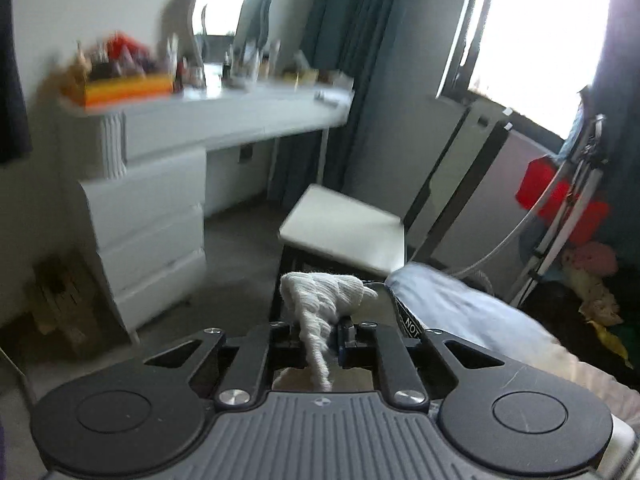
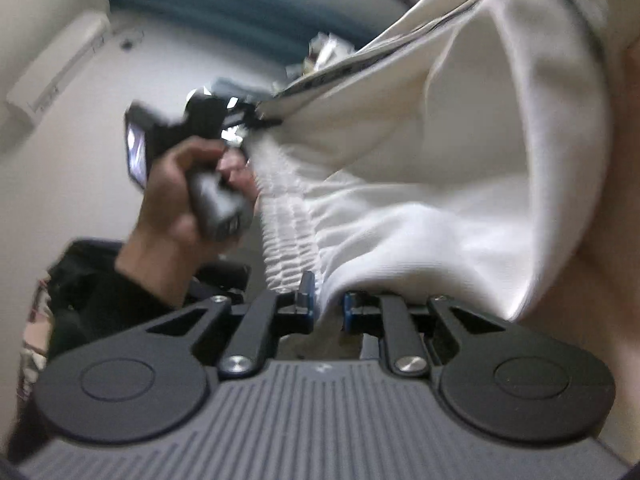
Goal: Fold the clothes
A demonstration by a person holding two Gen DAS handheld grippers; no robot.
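Note:
A white garment (image 2: 420, 184) with a ribbed elastic waistband hangs in the air between my two grippers. My right gripper (image 2: 326, 306) is shut on one end of the waistband, and the cloth spreads up and to the right. My left gripper (image 1: 324, 330) is shut on a bunched white ribbed end of the same garment (image 1: 320, 300), which pokes out past the fingers. In the right wrist view the left gripper (image 2: 236, 128), held by a hand (image 2: 172, 200), grips the other end of the waistband.
The left wrist view shows a white dressing table (image 1: 224, 112) with drawers and clutter, a white-seated chair (image 1: 344, 228), a bed edge with pale blue bedding (image 1: 460, 308), a window (image 1: 540, 32) and a tripod (image 1: 568, 200) at the right. Both views are motion-blurred.

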